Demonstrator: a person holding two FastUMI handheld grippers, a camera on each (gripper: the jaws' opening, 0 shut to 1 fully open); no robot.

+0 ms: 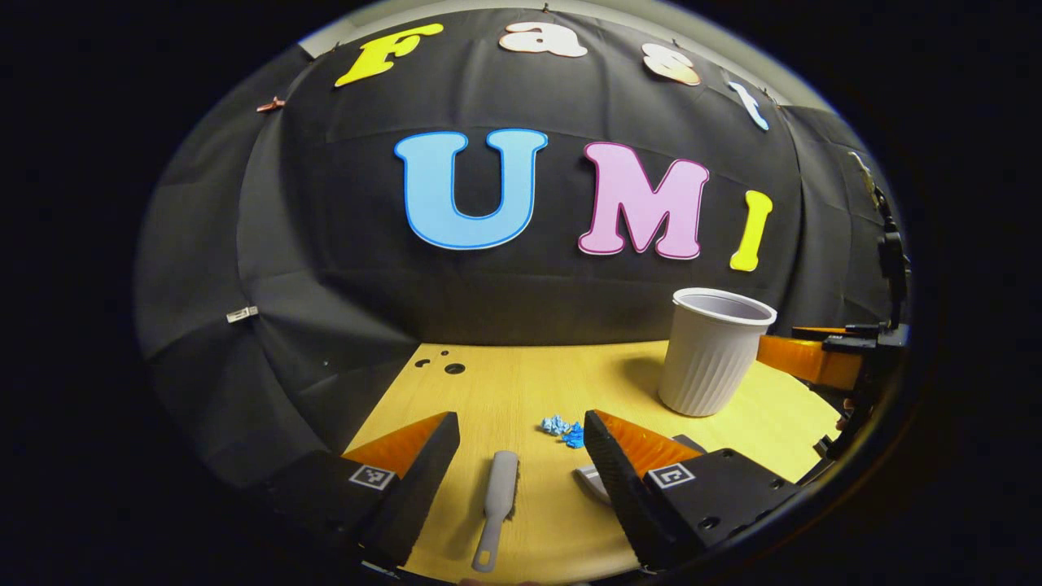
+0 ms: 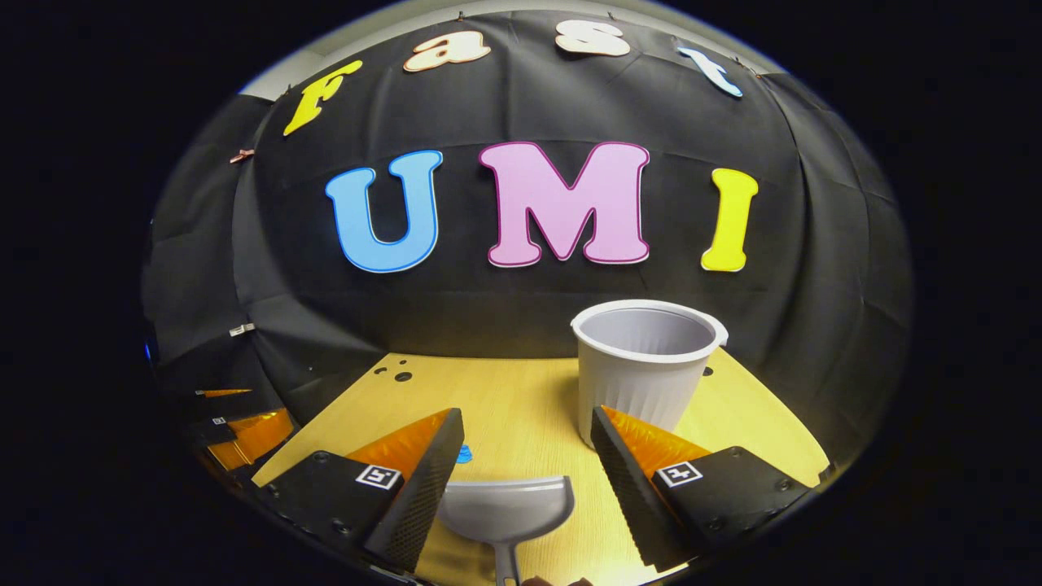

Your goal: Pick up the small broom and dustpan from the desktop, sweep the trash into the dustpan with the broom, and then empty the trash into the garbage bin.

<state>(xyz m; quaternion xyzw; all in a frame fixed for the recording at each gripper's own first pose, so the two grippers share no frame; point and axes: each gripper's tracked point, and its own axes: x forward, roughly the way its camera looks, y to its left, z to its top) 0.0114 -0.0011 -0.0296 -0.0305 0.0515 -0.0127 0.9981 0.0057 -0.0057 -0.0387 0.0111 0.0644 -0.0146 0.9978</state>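
Note:
A small grey broom (image 1: 498, 505) lies flat on the wooden desktop (image 1: 488, 382), below and between the fingers of my open left gripper (image 1: 521, 419), which do not touch it. Blue scraps of trash (image 1: 563, 430) sit just ahead, beside its right-hand finger. An edge of the grey dustpan (image 1: 593, 482) peeks out behind that finger. In the right gripper view the dustpan (image 2: 505, 509) lies between the spread fingers of my open right gripper (image 2: 527, 413), its handle pointing toward me. One blue scrap (image 2: 464, 454) shows past the left-hand finger.
A white ribbed cup-shaped bin (image 1: 712, 354) stands upright at the right rear of the desktop, close ahead of the right gripper (image 2: 643, 366). The right gripper (image 1: 814, 358) shows beyond the bin; the left gripper (image 2: 244, 435) shows at far left. Black cloth walls the desk.

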